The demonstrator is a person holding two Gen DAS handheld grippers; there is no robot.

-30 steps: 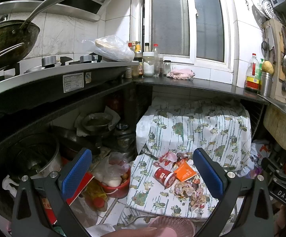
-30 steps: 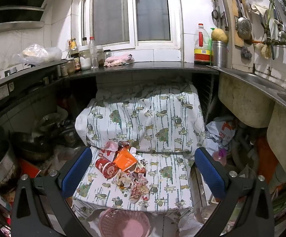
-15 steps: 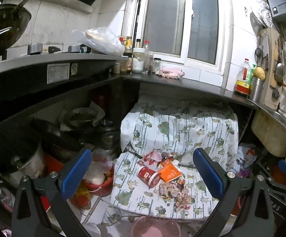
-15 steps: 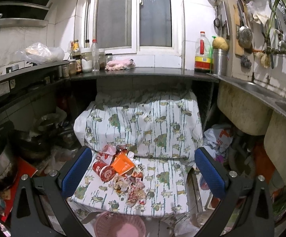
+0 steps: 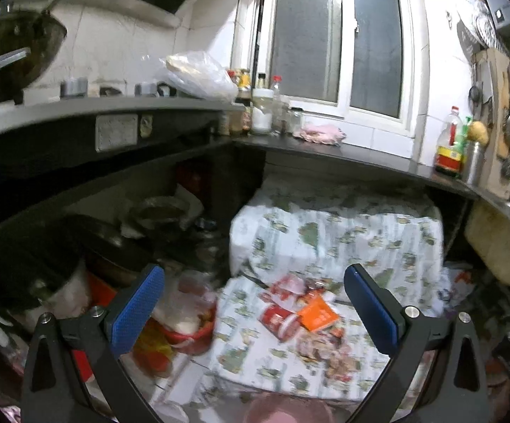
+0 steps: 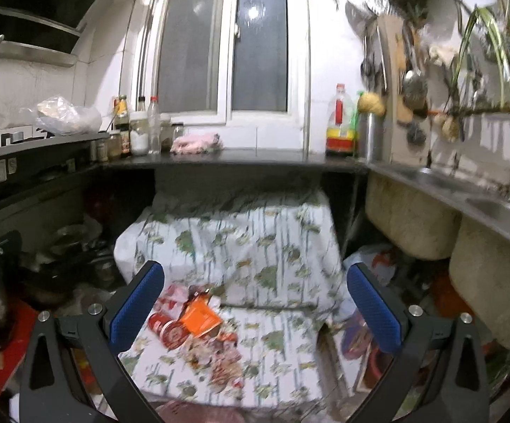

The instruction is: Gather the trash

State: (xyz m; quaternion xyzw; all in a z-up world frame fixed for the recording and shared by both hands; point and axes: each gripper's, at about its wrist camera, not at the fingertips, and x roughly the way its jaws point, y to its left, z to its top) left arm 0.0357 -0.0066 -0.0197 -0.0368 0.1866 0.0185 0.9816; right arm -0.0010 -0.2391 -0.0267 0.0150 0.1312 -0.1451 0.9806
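Note:
A pile of trash lies on a low surface covered with a white, green-patterned cloth (image 5: 343,243) (image 6: 255,243). In it are a red can (image 5: 278,320) (image 6: 166,328) on its side, an orange packet (image 5: 316,315) (image 6: 198,317), red-and-white wrappers (image 5: 284,289) and brownish peel scraps (image 5: 329,350) (image 6: 219,356). A pink basket (image 5: 286,410) (image 6: 198,414) shows at the bottom edge of both views. My left gripper (image 5: 255,310) and my right gripper (image 6: 255,308) both hang open above the pile, holding nothing.
A dark counter (image 6: 237,158) runs along the back with bottles and a pink rag (image 6: 195,142). Pots and a red bowl (image 5: 188,331) crowd the shelf at left. A steel sink (image 6: 466,190) stands at right, with bags and clutter beneath it.
Both grippers have lifted and tilted upward; the cloth and trash sit lower in each view, and the current frames are motion-blurred. Nothing was picked up.

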